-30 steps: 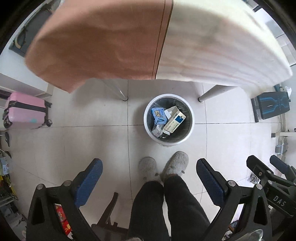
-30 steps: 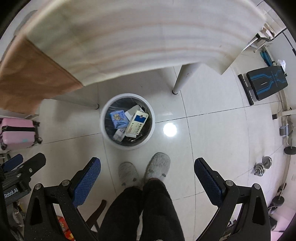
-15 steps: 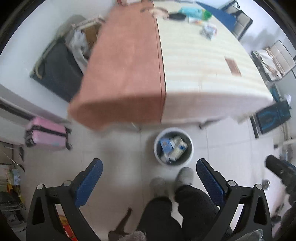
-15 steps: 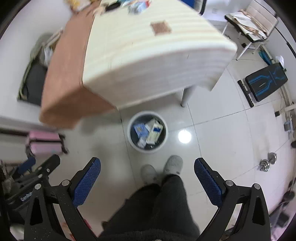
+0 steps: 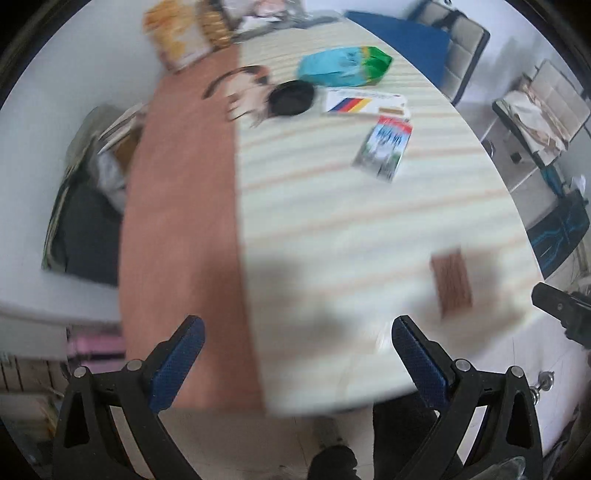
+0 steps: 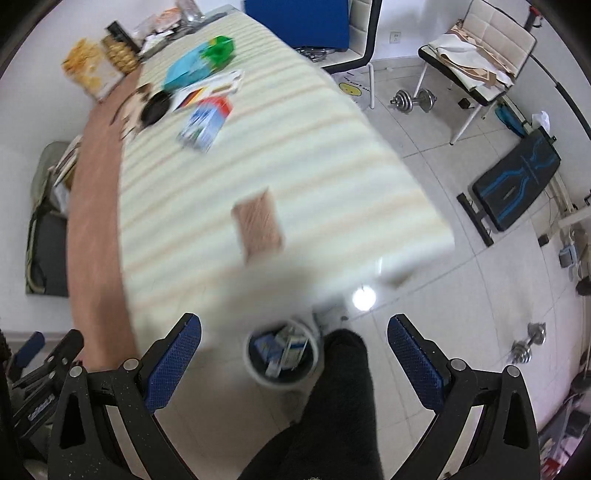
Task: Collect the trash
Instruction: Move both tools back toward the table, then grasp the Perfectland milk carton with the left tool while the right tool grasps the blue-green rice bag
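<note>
Both views look down on a striped cream table [image 5: 332, 229] [image 6: 295, 177]. On it lie a brown flat packet [image 5: 451, 281] [image 6: 258, 223], a blue-and-red carton [image 5: 384, 147] [image 6: 205, 123], a white striped box [image 5: 364, 103] and a teal-green bag [image 5: 343, 66] [image 6: 197, 66]. A white bin [image 6: 282, 356] holding boxes stands on the floor under the table edge. My left gripper [image 5: 295, 363] is open and empty above the near table edge. My right gripper [image 6: 293, 363] is open and empty above the bin.
A brown cloth [image 5: 177, 221] covers the table's left part, with a black bowl [image 5: 291, 98] and snack boxes [image 5: 177, 33] at the far end. A person's dark-trousered legs [image 6: 332, 406] stand by the bin. Chairs [image 6: 476, 48], dumbbells [image 6: 413, 99] and a bench [image 6: 517, 181] are on the right.
Both grippers have lifted and tilted up from the bin on the floor toward the tabletop; the bin has dropped out of the left wrist view. Both stay open.
</note>
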A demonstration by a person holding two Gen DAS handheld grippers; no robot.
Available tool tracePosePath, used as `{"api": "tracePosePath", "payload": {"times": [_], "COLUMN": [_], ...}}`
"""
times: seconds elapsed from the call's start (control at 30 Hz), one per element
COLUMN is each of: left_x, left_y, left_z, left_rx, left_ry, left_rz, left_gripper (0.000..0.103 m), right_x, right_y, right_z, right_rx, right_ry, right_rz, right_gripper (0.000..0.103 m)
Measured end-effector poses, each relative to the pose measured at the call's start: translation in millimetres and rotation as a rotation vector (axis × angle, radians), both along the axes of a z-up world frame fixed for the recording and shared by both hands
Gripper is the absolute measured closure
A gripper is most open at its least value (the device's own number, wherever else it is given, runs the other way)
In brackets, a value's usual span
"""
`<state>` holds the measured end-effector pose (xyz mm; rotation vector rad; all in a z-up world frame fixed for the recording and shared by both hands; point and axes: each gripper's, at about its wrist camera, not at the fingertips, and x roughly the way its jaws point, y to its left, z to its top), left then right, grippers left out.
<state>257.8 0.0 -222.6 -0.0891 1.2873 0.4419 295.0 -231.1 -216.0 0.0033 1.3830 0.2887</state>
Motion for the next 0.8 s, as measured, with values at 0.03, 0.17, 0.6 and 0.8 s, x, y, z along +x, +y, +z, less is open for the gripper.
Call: {"api": "tracePosePath", "payload": {"times": [0.03, 0.17, 0.6, 0.8], "left_x": [27, 122, 221, 170], "left_y": [0, 1, 23, 106], "left_z": [-6, -36, -102, -87], "left_rx": [-0.011, -0.057, -0.202, -0.161], "left_ry": [0.021, 0.106, 0.220, 0.122], "left_rz": [-0.014, -0.076, -0.114, 0.256], "left_gripper": [0.000, 0.000, 0.051, 0.051], "right_x": [19, 112, 284, 343], "right_y": [1, 11, 32, 74], "right_z": [-6, -29, -64, -52], "right_rx": [-0.008, -0.030, -0.045, 0.105], "right_ry": [0.009, 0.056, 0.163, 0.158], "right_rz": [0.003, 0.032, 0.112, 0.110], "right_gripper": [0.001, 0.001, 0.001, 0.001]}}
